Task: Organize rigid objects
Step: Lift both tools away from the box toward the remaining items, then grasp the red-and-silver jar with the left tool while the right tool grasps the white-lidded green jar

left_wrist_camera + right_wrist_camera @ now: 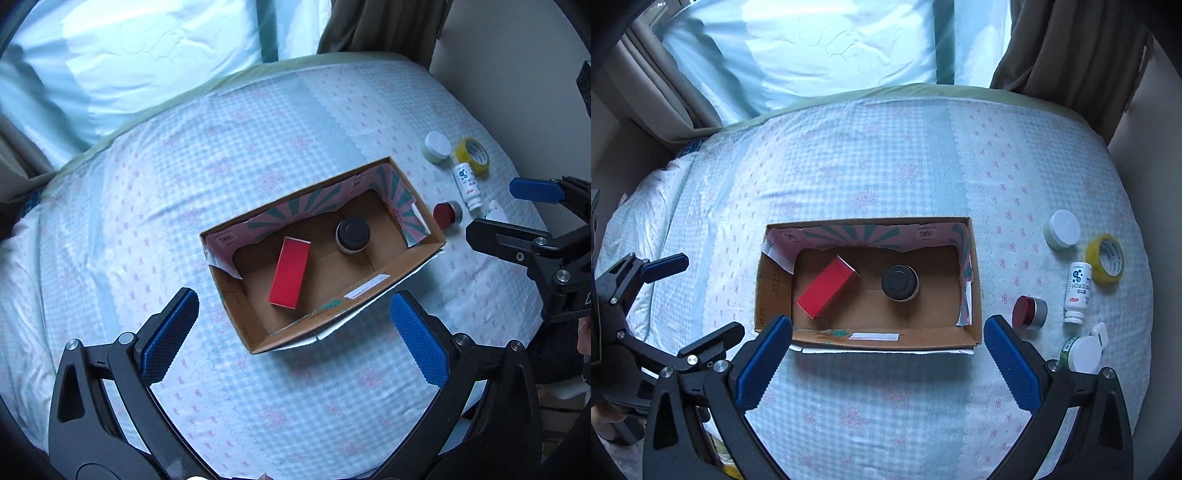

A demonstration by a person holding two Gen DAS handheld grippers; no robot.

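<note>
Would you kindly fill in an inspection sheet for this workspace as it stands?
Surface: bed with a pale checked sheet, lightly wrinkled.
Job's things: cardboard box holds a red box lying flat and an upright black-lidded jar. On the sheet to its right: white-lidded jar, yellow tape roll, white bottle lying down, red-lidded jar on its side, white-capped bottle.
Clutter: nothing seen.
Grippers: left gripper open, empty, over the box's near side; right gripper open, empty.
Cables: nothing seen.
Surroundings: curtains, a pale blue cloth behind the bed.
</note>
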